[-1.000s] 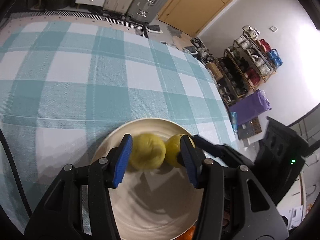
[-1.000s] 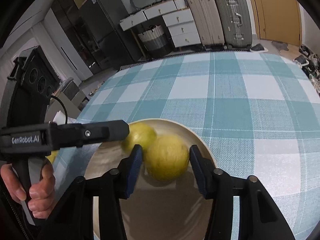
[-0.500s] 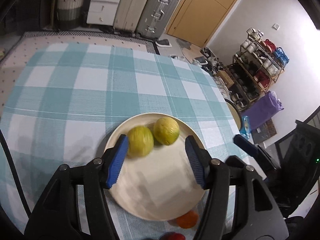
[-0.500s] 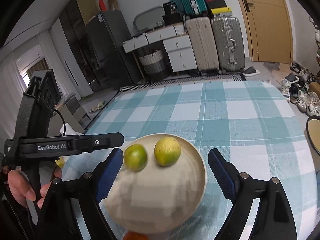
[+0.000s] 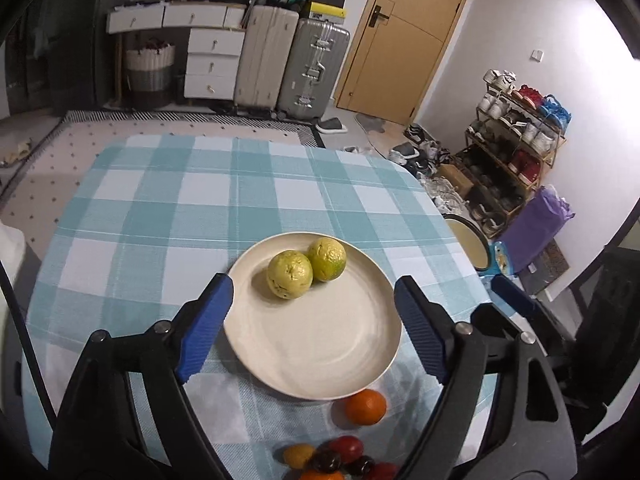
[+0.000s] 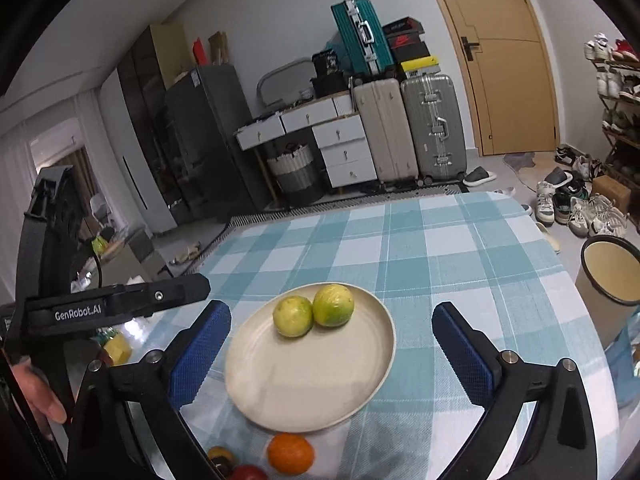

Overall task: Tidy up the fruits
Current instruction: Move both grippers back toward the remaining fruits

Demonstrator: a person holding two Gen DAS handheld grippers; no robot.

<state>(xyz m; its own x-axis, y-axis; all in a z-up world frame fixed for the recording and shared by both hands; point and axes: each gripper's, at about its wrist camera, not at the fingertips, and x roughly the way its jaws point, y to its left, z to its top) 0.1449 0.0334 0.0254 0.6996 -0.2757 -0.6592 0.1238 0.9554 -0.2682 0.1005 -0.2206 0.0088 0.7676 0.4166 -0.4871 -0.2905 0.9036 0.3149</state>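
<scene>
Cream-coloured and round, the plate (image 5: pixel 320 356) rests on the desk (image 5: pixel 200 208) under a teal-and-white checked cloth, and it lies ahead of and below both tools. Two yellow-green fruits (image 5: pixel 306 268) sit touching each other on the far half of the plate, beyond the blue pads of either tool and apart from them.

The left tool (image 5: pixel 310 320) has just been opening; its jaws stand wide, one on each side of the plate's near half, with nothing held between them. The right tool (image 6: pixel 332 344) has likewise just been opening and now stands spread wider than the plate, also empty; the two fruits (image 6: pixel 314 314) lie just past its fingertips, roughly midway between them.

Nearer than the plate, just off its near rim, an orange (image 5: pixel 366 406) rests on the cloth, under the left tool's open jaws. A cluster of small fruits (image 5: pixel 332 458), red, dark and yellow, lies closer still, at the lower edge of the left wrist view. In the right wrist view the left tool's black body (image 6: pixel 116 308) shows off to the left side, gripped by a hand (image 6: pixel 38 394).
</scene>
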